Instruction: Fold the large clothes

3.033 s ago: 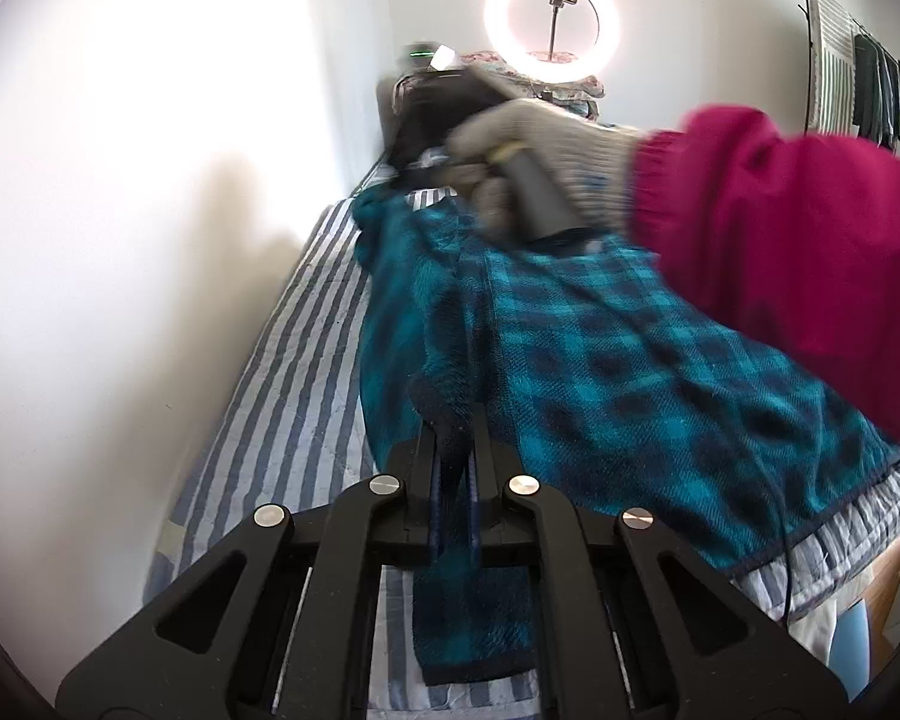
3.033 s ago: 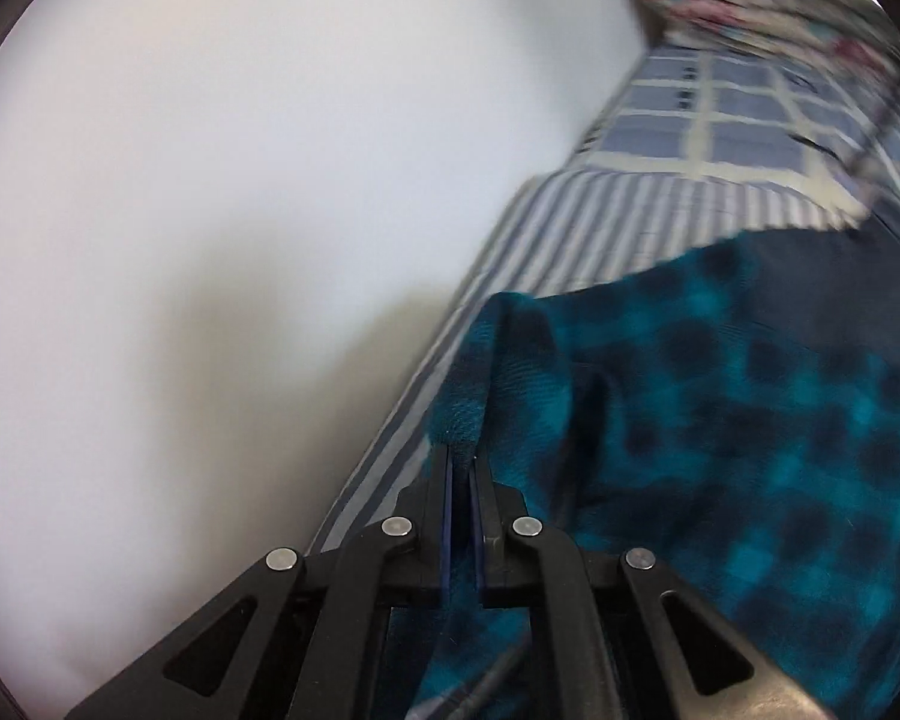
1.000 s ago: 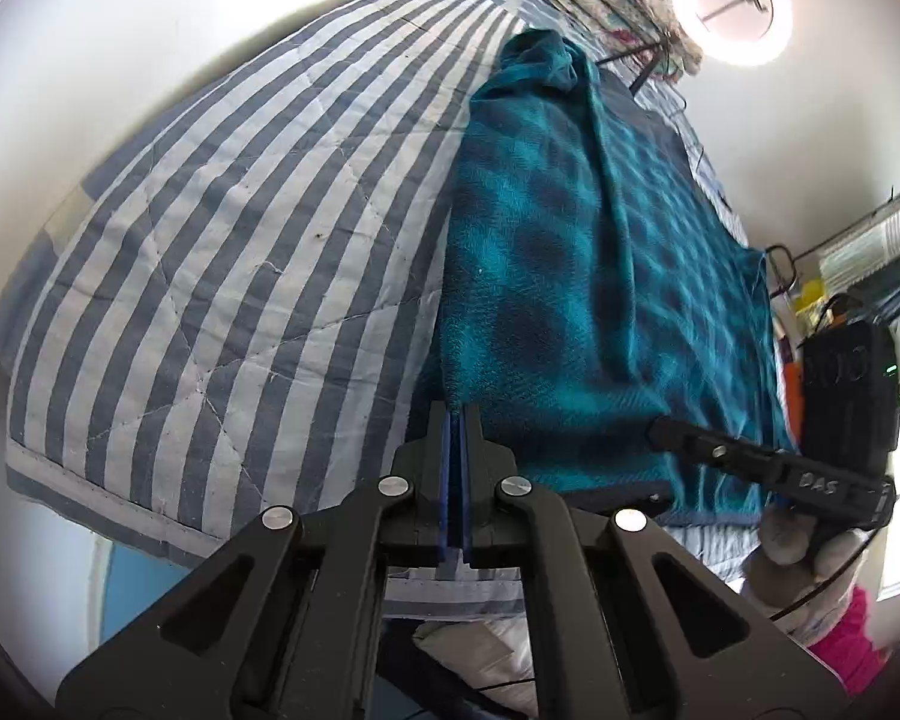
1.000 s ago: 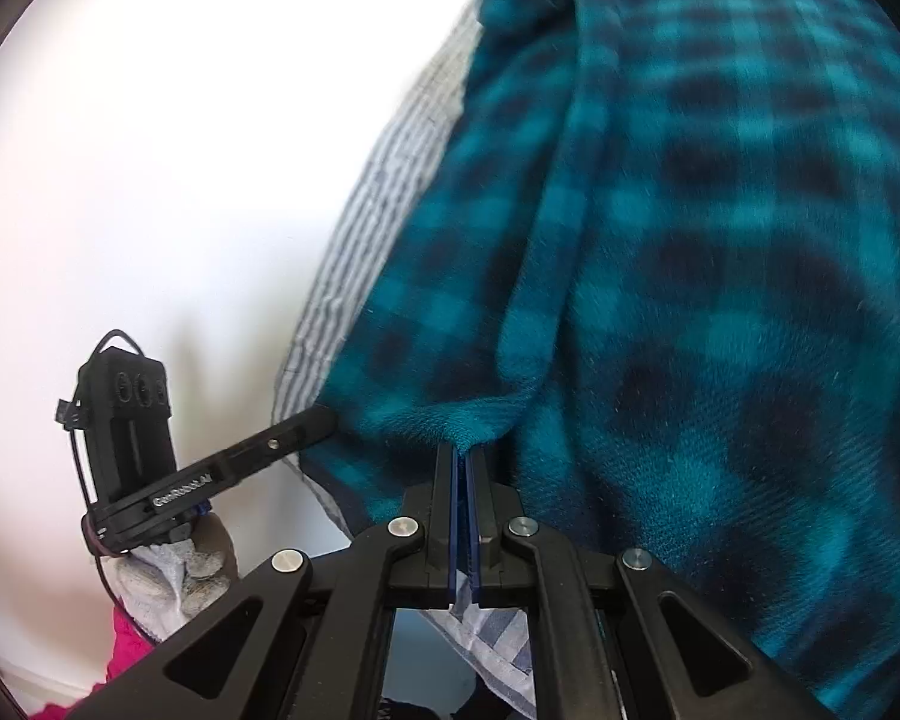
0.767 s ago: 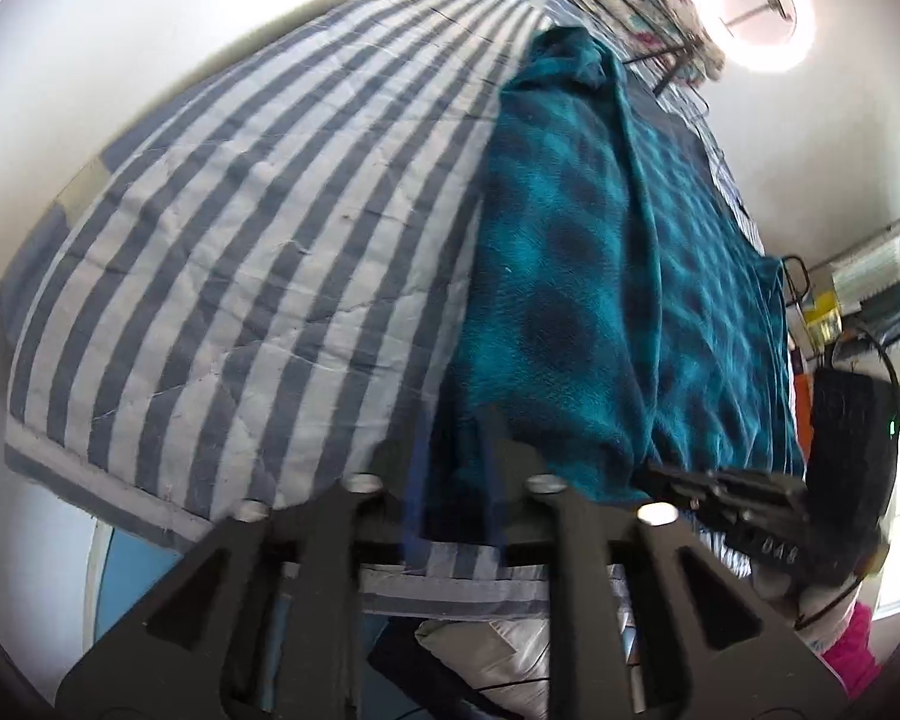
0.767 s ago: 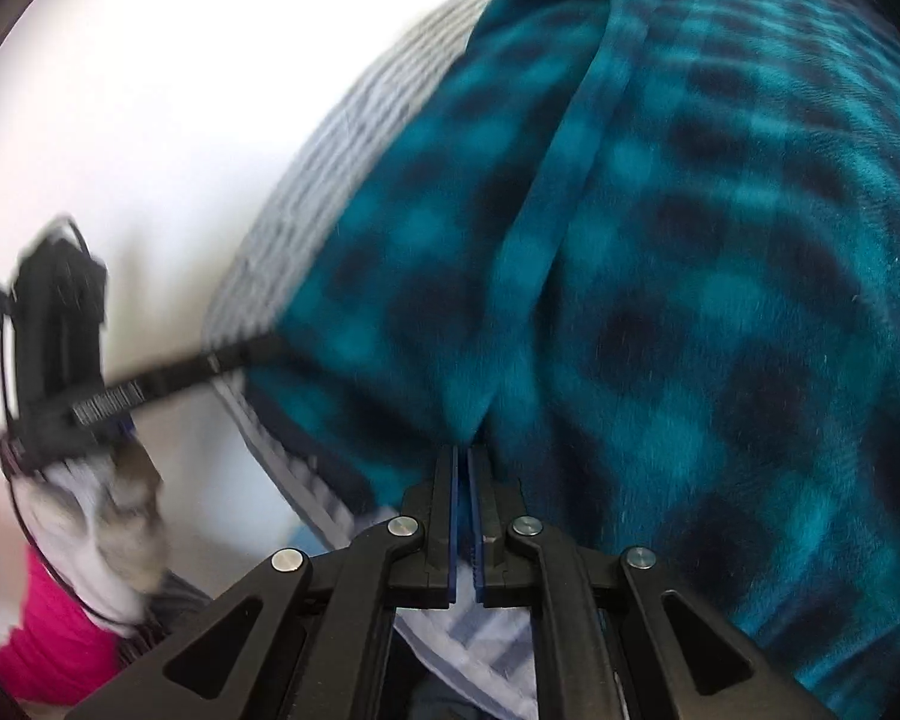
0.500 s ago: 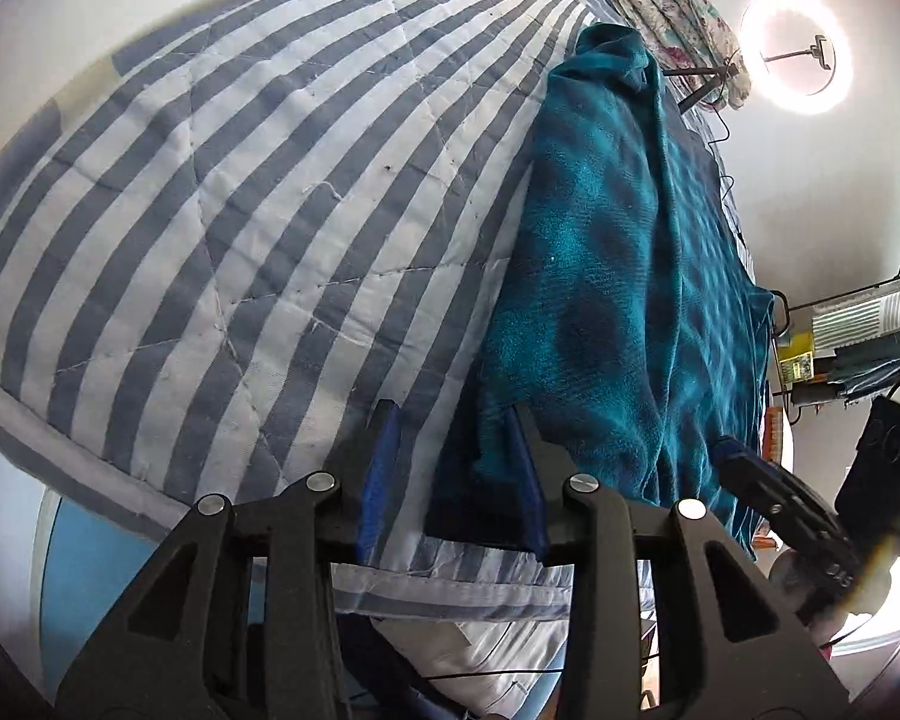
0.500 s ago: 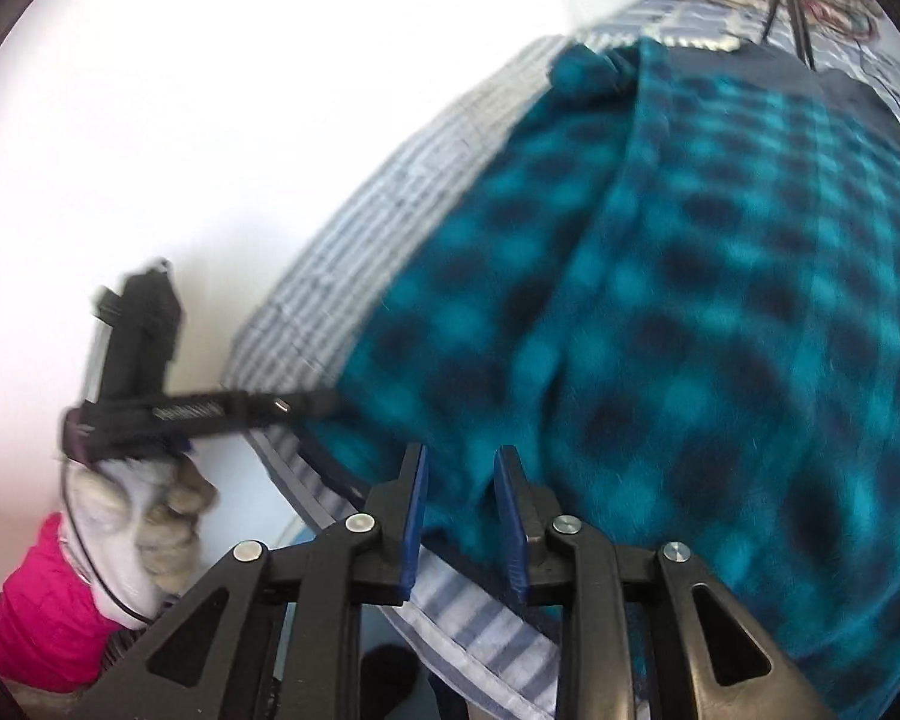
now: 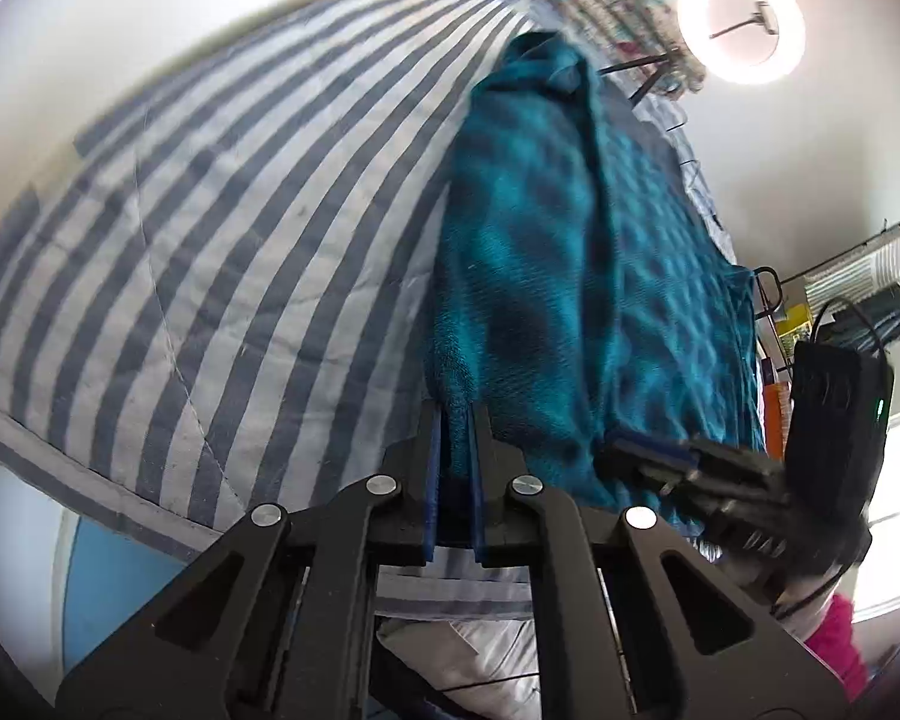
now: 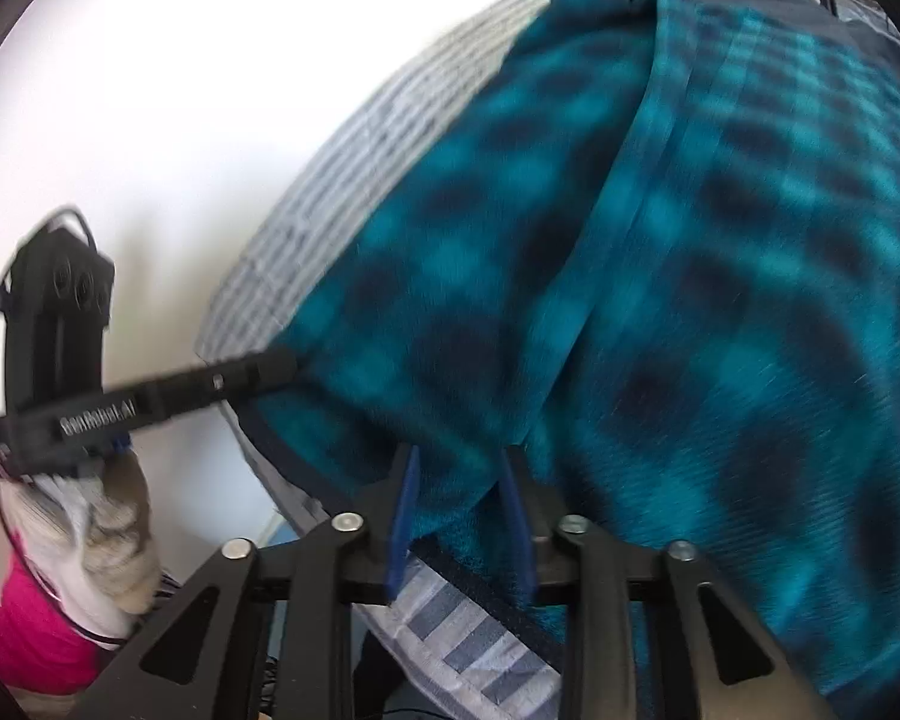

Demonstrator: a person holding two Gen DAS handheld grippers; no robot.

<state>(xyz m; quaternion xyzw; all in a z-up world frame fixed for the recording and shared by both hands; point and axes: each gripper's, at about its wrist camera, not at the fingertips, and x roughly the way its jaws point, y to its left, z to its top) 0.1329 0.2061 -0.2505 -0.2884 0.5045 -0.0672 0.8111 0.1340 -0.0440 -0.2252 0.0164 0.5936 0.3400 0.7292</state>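
Note:
A large teal and black plaid garment [image 9: 570, 252] lies lengthwise on the striped bed, with a lengthwise fold running down it [image 10: 660, 240]. My left gripper [image 9: 453, 420] is closing on the garment's near left corner, its jaws a narrow gap apart with cloth between them. It also shows in the right wrist view [image 10: 270, 369], tip at the garment's corner. My right gripper [image 10: 459, 474] is open, its jaws straddling the near hem just right of that corner. It appears blurred in the left wrist view [image 9: 642, 450].
The blue and white striped quilt [image 9: 210, 228] covers the bed, bare on the left up to the white wall. A ring light [image 9: 741, 21] and floral bedding [image 9: 606, 6] stand at the far end. A clothes rack [image 9: 858, 288] is at the right.
Both grippers held the garment's near edge shut, then opened and let it drop. The left has since narrowed on the corner again. The right has opened wider over the hem.

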